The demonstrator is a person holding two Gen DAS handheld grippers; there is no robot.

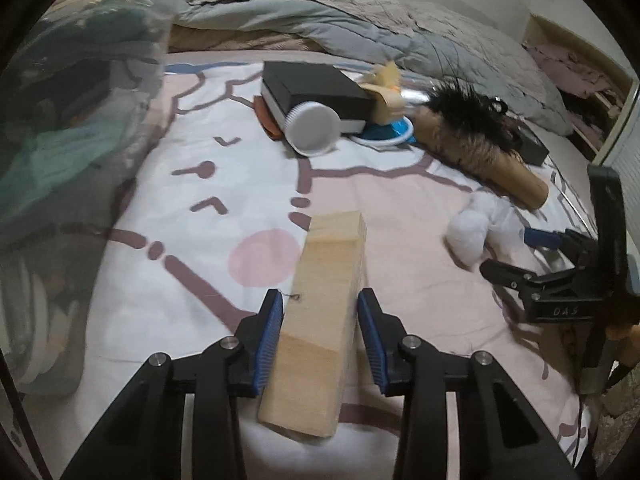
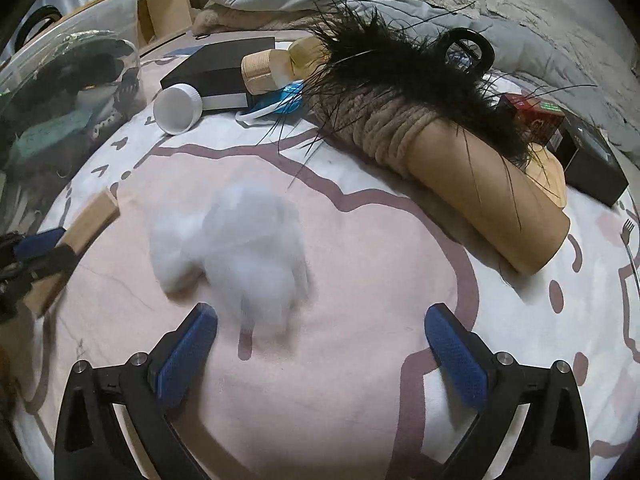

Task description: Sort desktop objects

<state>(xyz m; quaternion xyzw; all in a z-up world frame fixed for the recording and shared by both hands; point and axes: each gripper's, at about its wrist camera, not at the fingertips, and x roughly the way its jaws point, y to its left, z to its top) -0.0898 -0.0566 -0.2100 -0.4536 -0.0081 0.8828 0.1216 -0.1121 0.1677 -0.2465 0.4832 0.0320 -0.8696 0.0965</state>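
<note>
Wooden block (image 1: 324,320): long, square-sectioned, pale wood, lying near centre on the pink-and-white bedsheet (image 1: 192,264), one end toward me. I judge it stiff, light to middling, smooth but not slippery; best taken across its two long flat sides near mid-length. My left tongs (image 1: 320,312) have narrowed onto exactly those sides, blue pads against the wood or very nearly so.

White fluffy wad (image 2: 236,252): right of the block, blurred. Probably cotton or stuffing, soft, near weightless, would crush under any pinch; take it through the bulk. My right tongs (image 2: 320,332) stand wide, nothing between them, wad just beyond the tips.

Far side: white screw cap (image 1: 312,128), black box (image 1: 316,88), cardboard tube wound with rope (image 2: 460,184), black feathers (image 2: 400,76) draped over it.

Hard to make out: clear bag's contents (image 1: 72,120) at left, the blue item under the box, whether the left pads truly press.
</note>
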